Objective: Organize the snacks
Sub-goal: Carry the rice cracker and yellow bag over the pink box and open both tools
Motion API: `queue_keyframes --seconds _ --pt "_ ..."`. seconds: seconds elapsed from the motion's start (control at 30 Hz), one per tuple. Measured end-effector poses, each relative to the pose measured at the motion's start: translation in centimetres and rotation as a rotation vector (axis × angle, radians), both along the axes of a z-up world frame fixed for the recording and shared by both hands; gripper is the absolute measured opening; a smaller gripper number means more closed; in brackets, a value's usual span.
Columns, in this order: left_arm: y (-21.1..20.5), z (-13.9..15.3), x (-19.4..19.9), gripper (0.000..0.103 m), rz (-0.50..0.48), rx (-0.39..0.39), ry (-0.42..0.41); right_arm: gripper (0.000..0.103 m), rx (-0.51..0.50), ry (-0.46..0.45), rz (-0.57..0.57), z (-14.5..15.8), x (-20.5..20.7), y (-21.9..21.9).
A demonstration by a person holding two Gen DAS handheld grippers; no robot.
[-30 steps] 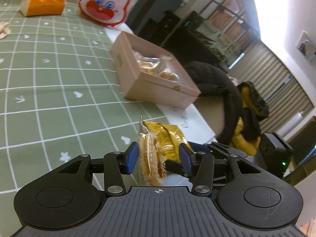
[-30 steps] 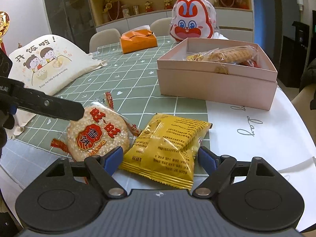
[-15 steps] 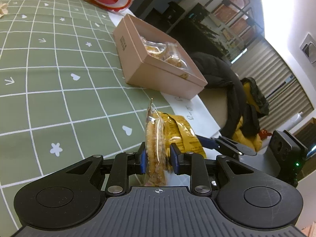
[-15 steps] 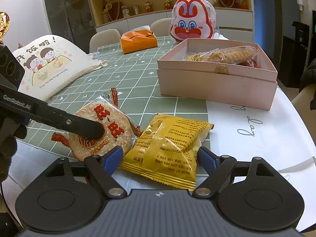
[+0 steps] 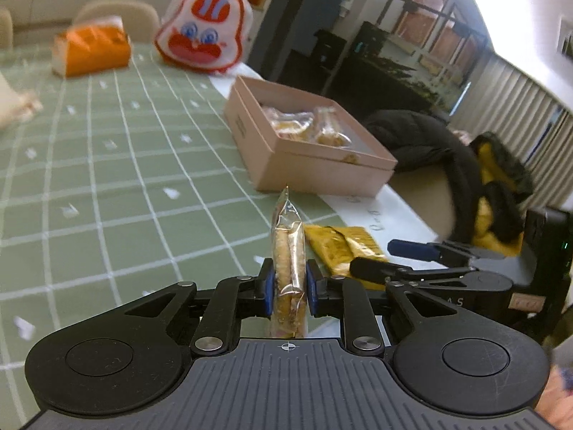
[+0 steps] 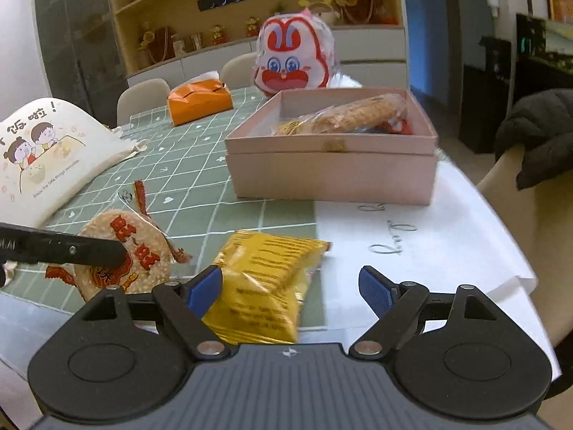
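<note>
My left gripper (image 5: pixel 289 288) is shut on a round rice cracker packet (image 5: pixel 288 265), held edge-on above the table; the packet also shows in the right wrist view (image 6: pixel 125 254) under a black finger. My right gripper (image 6: pixel 290 286) is open around a yellow snack bag (image 6: pixel 265 279) that lies on the table; the bag also shows in the left wrist view (image 5: pixel 340 247). An open pink box (image 6: pixel 333 175) with several wrapped snacks inside stands beyond; it also shows in the left wrist view (image 5: pixel 304 143).
A rabbit-face bag (image 6: pixel 295 59) and an orange pouch (image 6: pixel 200 100) sit at the far end of the green checked tablecloth (image 5: pixel 107 165). A white printed cloth bag (image 6: pixel 46 154) lies at the left. A chair with a dark jacket (image 6: pixel 537 136) stands at the right.
My left gripper closed on the rice cracker packet and lifted it, tilting up toward the box. My right gripper stayed open and shifted a little around the yellow bag.
</note>
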State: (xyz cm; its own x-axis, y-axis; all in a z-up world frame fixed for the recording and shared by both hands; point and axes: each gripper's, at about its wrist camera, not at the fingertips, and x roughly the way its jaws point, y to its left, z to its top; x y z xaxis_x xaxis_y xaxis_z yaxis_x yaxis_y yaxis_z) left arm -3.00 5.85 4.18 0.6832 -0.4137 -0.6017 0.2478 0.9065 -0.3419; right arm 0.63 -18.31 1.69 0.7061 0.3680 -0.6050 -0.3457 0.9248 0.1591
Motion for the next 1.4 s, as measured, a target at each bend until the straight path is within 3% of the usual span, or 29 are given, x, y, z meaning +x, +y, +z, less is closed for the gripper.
queue_keyframes --seconds 0.17,0.27,0.4,0.53,0.63,0.7,0.8,0.87,0.97,1.1,1.2,1.27,1.4 --pt "-0.7 0.3 -0.3 0.022 0.002 0.064 -0.028 0.082 -0.055 0.043 0.05 -0.7 1.0 3.1" --pt "-1.0 0.3 -0.4 0.022 -0.019 0.07 -0.031 0.075 -0.107 0.007 0.069 -0.7 0.1 3.8" --pt "-1.3 0.1 -0.6 0.022 -0.048 0.046 -0.041 0.068 -0.142 -0.008 0.101 -0.2 -1.3 3.0" --pt "-1.0 1.1 -0.9 0.022 -0.075 -0.029 -0.085 0.066 -0.165 -0.033 0.093 0.9 -2.7 0.9" --pt "-0.7 3.7 -0.4 0.022 -0.074 -0.093 -0.15 0.066 -0.114 -0.055 0.06 3.7 -2.6 -1.3" --pt "-0.5 6.6 -0.2 0.022 -0.069 -0.134 -0.236 0.066 -0.053 -0.089 0.039 6.5 -2.2 -3.0" --pt "-0.7 10.4 1.3 0.022 -0.06 -0.173 -0.353 0.066 0.003 -0.194 0.003 11.5 -1.6 -5.2" --pt "-0.7 12.2 3.8 0.022 -0.055 -0.222 -0.37 0.066 0.01 -0.247 -0.025 14.3 -0.5 -5.8" --pt "-0.9 12.9 9.0 0.022 -0.056 -0.318 -0.326 0.066 0.022 -0.273 -0.055 17.2 2.3 -6.1" --pt "-1.5 10.6 17.8 0.022 -0.062 -0.449 -0.184 0.066 -0.03 -0.292 -0.095 18.5 6.4 -5.4" --pt "-2.2 5.8 24.3 0.023 -0.038 -0.401 -0.048 0.066 -0.042 -0.265 -0.106 17.7 9.4 -4.9" --pt "-1.6 2.7 25.9 0.025 0.035 -0.367 -0.006 0.066 -0.026 -0.232 -0.108 16.8 11.0 -4.7" --pt "1.4 -0.3 26.3 0.025 0.075 -0.466 0.019 0.066 0.007 -0.179 -0.102 14.8 13.2 -4.8"
